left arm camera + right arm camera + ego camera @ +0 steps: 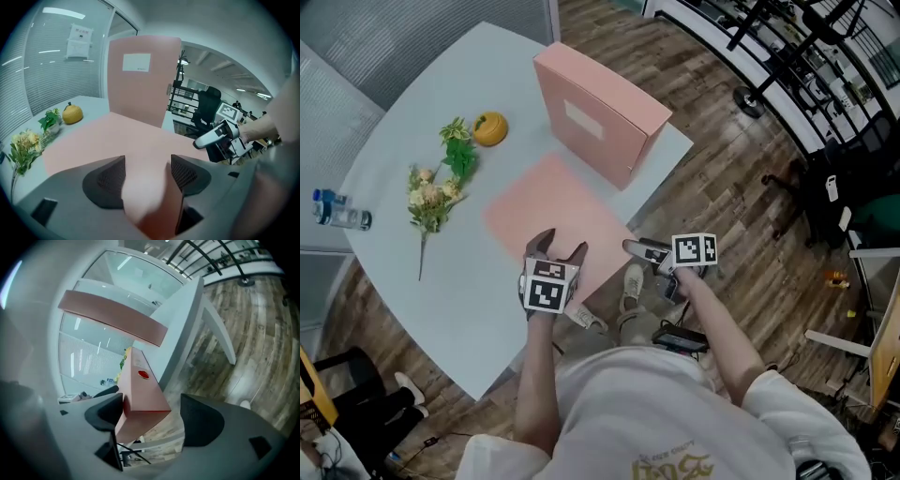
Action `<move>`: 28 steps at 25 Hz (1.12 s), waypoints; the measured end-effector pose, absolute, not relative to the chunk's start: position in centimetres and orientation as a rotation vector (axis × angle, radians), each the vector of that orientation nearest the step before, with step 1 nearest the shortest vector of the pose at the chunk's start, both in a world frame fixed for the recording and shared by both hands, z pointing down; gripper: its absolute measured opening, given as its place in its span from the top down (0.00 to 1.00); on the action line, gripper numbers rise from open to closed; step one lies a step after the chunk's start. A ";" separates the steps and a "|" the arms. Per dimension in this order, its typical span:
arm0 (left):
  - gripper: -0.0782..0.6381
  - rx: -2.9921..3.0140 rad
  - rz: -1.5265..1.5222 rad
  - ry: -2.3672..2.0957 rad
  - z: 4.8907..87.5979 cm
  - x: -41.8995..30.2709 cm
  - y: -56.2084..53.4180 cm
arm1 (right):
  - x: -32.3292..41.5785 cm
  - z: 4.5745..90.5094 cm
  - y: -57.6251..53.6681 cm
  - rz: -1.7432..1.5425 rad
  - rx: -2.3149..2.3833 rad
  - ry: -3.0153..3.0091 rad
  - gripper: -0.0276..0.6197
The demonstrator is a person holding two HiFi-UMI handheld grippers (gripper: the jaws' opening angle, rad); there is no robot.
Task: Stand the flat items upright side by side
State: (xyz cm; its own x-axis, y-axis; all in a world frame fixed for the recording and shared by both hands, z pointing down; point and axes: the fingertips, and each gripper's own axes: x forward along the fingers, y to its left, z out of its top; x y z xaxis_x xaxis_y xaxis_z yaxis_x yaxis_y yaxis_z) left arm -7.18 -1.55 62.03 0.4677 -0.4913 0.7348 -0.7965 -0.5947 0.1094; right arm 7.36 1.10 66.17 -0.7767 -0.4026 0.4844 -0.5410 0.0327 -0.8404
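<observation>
One far box (pixel 600 112) stands; left gripper (pixel 560 248) and right gripper (pixel 639 251) gape at the near flat box (pixel 548 211); next we should clamp and raise it.

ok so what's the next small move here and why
Probably close the left gripper on the near edge of the flat pink box. Its jaws are open with that edge between them, and the right gripper hangs open off the table. A grip there would let the box be tipped up beside the standing pink box.
</observation>
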 end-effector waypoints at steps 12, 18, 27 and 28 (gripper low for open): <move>0.49 2.288 0.844 -1.058 61.1 -6.9 -1.7 | 6.8 63.7 1.0 1.805 0.993 -2.231 0.41; 0.49 2.291 0.689 -1.053 59.5 -6.3 -2.2 | 7.5 60.9 0.8 1.654 1.081 -2.267 0.42; 0.49 2.314 0.572 -1.076 57.2 -6.2 -3.6 | 7.4 55.8 -0.3 1.358 1.137 -2.352 0.44; 0.49 2.311 0.556 -1.076 56.9 -6.3 -3.6 | 7.3 55.3 -0.3 1.326 1.136 -2.356 0.44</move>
